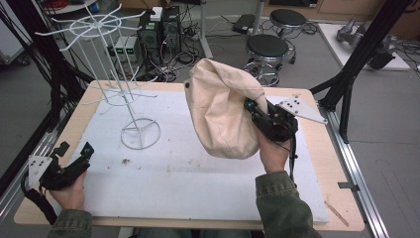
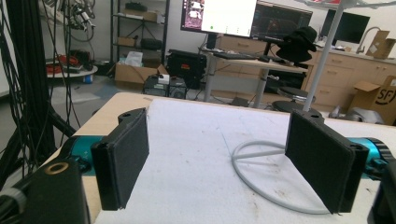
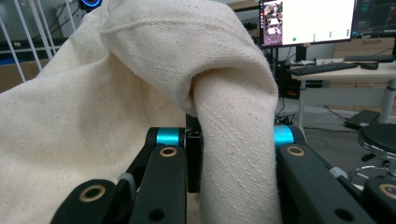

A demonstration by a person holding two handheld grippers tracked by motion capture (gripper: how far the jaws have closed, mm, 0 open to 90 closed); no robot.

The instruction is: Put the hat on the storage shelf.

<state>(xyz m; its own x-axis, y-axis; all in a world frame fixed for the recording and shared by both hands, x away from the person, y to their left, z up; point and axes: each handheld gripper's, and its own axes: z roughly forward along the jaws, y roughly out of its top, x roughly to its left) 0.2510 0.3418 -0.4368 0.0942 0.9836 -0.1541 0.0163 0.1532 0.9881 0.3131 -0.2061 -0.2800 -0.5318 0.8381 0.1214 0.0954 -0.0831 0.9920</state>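
My right gripper is shut on a fold of a cream cloth hat and holds it up over the right half of the table. In the right gripper view the cream cloth hat bulges over the jaws, and a thick fold runs down between the right gripper jaws. A white wire hat stand rises at the back left on a ring base. My left gripper rests low at the front left corner, open and holding nothing. Beyond the left gripper lies the stand's ring base.
A white mat covers the wooden table. Black frame posts stand at the right edge and cables hang at the left. Two black stools and computer boxes sit on the floor behind the table.
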